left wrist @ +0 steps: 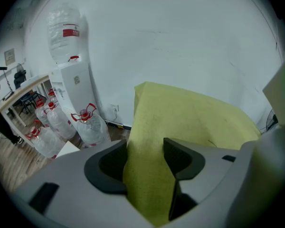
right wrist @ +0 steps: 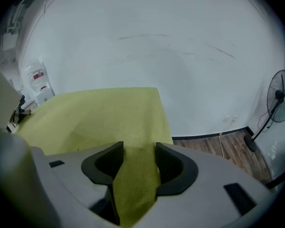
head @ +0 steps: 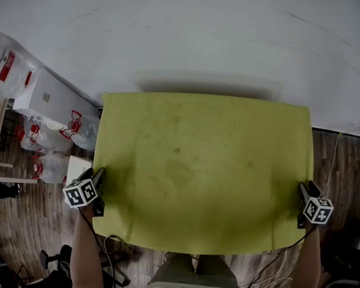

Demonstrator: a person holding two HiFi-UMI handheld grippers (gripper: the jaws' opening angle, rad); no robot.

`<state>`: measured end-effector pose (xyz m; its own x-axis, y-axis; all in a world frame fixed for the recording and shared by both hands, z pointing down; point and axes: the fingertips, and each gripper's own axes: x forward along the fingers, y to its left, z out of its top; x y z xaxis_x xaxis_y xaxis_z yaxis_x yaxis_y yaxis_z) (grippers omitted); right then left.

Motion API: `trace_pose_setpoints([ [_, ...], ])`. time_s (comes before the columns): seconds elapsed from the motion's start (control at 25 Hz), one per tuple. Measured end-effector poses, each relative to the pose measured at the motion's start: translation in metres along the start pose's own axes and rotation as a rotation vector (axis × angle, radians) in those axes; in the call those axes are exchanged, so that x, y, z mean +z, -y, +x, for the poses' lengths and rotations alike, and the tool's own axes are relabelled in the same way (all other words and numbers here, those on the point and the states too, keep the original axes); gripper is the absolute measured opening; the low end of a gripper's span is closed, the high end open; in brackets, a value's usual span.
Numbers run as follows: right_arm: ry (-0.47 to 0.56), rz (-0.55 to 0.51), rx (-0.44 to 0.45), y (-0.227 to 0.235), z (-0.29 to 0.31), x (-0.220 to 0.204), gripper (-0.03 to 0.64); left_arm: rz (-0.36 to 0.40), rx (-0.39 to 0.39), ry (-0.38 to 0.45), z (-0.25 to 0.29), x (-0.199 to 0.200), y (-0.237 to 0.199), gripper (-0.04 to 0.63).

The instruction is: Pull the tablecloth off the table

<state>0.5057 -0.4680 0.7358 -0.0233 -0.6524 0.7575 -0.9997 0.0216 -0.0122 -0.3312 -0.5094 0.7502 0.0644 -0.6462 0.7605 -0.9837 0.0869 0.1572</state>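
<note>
A yellow-green tablecloth (head: 204, 167) covers the whole table and hangs over its edges. My left gripper (head: 98, 183) sits at the cloth's near left edge, my right gripper (head: 302, 192) at its near right edge. In the left gripper view the cloth (left wrist: 190, 113) runs down between the black pads (left wrist: 180, 158) and fills the gap of the left gripper (left wrist: 145, 158). A fold of the cloth (right wrist: 99, 113) is likewise pinched in the right gripper (right wrist: 138, 159) in the right gripper view, touching both pads. The table itself is hidden under the cloth.
A white wall (head: 198, 35) stands just behind the table. Left of it are a water dispenser (head: 45, 95), several large water bottles (head: 78, 131) and a small white box (head: 78, 167). A standing fan (right wrist: 278, 103) is at the right. Cables (head: 114, 245) lie on the wooden floor.
</note>
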Motion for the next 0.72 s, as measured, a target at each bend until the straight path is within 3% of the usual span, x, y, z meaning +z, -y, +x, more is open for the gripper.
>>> trace_pose_setpoints([
  [0.12,-0.012,-0.1,-0.029,-0.016,0.001,0.003,0.103,0.007,0.055,0.012,-0.004,0.0,-0.004,0.231],
  [0.2,-0.018,-0.133,-0.052,-0.025,0.002,0.006,0.029,0.015,0.052,0.013,-0.007,-0.001,0.002,0.021],
  [0.48,0.013,0.086,-0.017,-0.02,-0.007,0.006,0.028,0.076,0.01,-0.008,-0.01,-0.002,0.021,0.02],
  [0.72,0.076,0.156,0.046,-0.031,-0.029,0.023,0.026,0.081,-0.004,0.04,-0.035,0.017,0.019,0.02],
])
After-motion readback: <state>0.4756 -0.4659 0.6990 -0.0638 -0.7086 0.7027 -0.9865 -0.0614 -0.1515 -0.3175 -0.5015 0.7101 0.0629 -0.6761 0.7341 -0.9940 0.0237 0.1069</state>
